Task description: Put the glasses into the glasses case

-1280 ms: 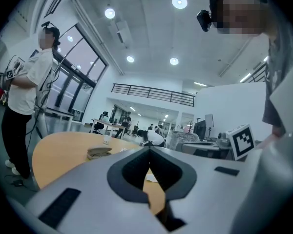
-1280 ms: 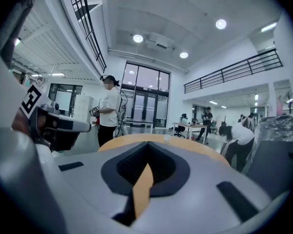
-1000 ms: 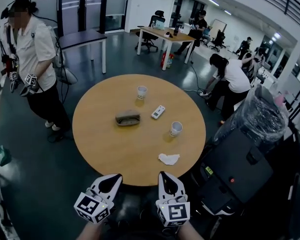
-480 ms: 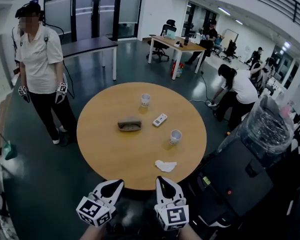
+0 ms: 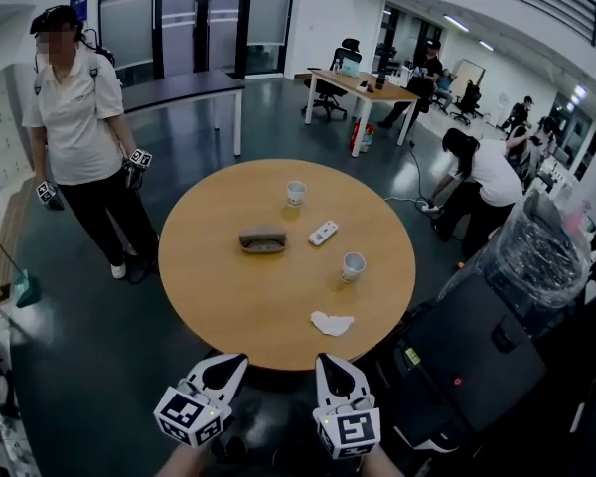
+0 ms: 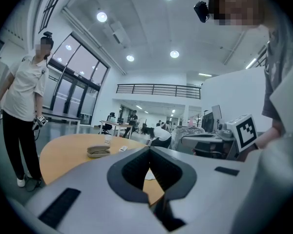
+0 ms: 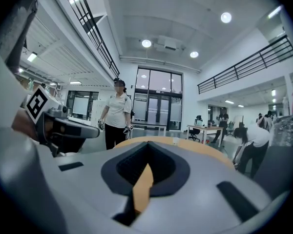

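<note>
Open office hall, round wooden table (image 5: 228, 306) in middle. Glasses case (image 5: 263, 238) lies closed near table centre, well apart from both grippers. White remote (image 5: 323, 233) to its right, two cups (image 5: 296, 193) (image 5: 353, 265), crumpled tissue (image 5: 331, 322) toward near edge. Left gripper (image 5: 236, 361) and right gripper (image 5: 328, 361) hover just off near edge, jaws pressed together, holding nothing. Person in white shirt (image 5: 79, 127) stands at left.

The right gripper (image 7: 146, 146) fills the lower frame, its jaws closed on nothing. A wooden table (image 7: 195, 145) lies beyond, and a person (image 7: 117, 113) stands at centre.
</note>
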The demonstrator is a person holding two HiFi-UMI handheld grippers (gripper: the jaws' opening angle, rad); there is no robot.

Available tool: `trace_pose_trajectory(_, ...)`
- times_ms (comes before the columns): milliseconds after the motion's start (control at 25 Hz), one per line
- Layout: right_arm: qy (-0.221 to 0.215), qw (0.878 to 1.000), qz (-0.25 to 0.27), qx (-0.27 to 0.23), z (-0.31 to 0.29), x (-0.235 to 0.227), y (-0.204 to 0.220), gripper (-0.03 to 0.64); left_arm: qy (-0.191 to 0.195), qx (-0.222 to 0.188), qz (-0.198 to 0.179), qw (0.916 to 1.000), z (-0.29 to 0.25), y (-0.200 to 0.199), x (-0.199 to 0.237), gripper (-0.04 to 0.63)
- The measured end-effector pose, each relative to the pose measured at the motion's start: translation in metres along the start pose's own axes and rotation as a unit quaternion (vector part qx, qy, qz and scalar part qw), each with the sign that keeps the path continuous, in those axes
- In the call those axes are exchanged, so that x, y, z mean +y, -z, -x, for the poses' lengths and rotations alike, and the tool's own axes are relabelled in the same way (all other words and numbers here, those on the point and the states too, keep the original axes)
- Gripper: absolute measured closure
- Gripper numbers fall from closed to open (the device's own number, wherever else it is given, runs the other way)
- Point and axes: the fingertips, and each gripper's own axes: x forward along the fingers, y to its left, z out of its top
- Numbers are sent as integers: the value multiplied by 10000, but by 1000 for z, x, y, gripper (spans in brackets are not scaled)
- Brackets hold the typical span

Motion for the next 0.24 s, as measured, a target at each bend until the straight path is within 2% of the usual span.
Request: trace_pose_trajectory(240,-23,9999,-27,106,-3,5,1,630,-63,29,62,10000,3,1,7,589)
